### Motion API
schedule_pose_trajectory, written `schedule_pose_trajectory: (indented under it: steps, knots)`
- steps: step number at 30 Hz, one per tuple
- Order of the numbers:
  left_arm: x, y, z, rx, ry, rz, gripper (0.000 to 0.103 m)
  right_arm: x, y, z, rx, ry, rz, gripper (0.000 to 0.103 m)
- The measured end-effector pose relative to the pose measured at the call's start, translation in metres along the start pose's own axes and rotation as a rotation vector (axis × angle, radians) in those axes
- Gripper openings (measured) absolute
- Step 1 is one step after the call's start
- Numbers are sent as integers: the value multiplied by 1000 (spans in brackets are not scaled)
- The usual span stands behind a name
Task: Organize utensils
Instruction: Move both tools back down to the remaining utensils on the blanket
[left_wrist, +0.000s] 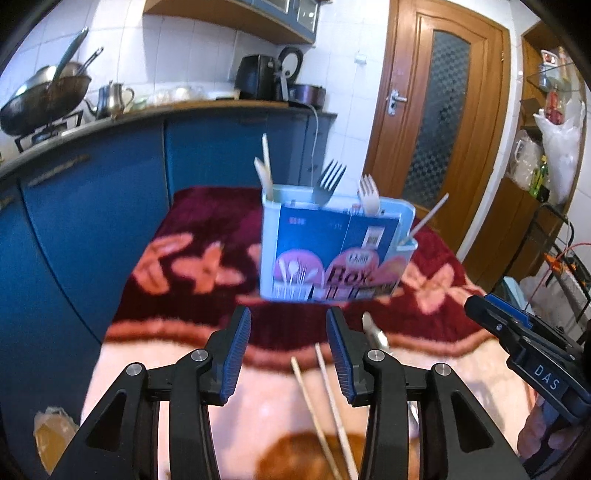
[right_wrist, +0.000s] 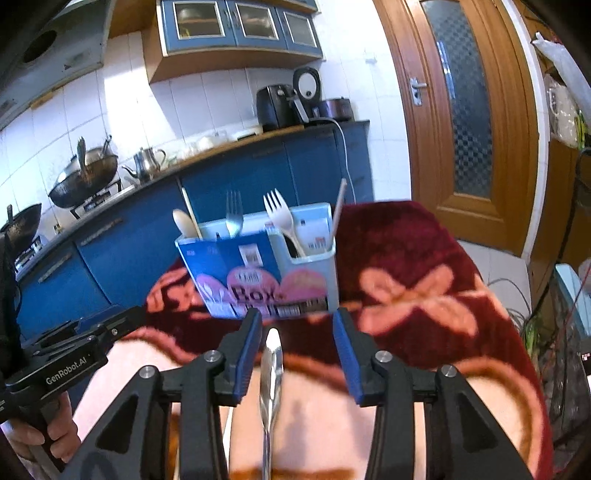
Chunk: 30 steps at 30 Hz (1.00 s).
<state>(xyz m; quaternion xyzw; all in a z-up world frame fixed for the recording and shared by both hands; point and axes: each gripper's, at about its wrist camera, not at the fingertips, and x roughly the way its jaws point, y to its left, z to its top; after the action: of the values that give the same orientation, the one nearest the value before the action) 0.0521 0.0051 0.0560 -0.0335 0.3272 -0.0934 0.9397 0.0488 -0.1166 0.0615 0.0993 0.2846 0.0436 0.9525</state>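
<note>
A light-blue utensil box (left_wrist: 332, 251) (right_wrist: 258, 273) stands upright on the dark red flowered cloth (left_wrist: 192, 229). It holds a metal fork (left_wrist: 328, 181), a white plastic fork (left_wrist: 369, 195), a white spoon (right_wrist: 183, 221) and single chopsticks. My left gripper (left_wrist: 288, 332) is open just short of the box, over two loose wooden chopsticks (left_wrist: 325, 402) lying on the cloth near its right finger. A metal spoon (right_wrist: 271, 369) lies flat between the fingers of my open right gripper (right_wrist: 297, 332), close to the left pad but not pressed. Each gripper shows at the edge of the other's view.
Blue kitchen cabinets (left_wrist: 92, 206) run behind and to the left of the table, with woks (left_wrist: 44, 99), a kettle (left_wrist: 114, 98) and an air fryer (left_wrist: 255, 77) on the counter. A wooden door (left_wrist: 439, 122) is at the back right. Bags and wires crowd the right side.
</note>
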Motion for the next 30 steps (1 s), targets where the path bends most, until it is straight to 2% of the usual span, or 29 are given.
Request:
schedule_pose_trajectory:
  steps: [19, 30]
  knots:
    - [32, 1, -42, -3, 199, 24, 44, 6, -8, -43, 42, 114, -16, 46]
    - [47, -2, -46, 17, 238, 69, 44, 14, -20, -54, 65, 146, -36, 49]
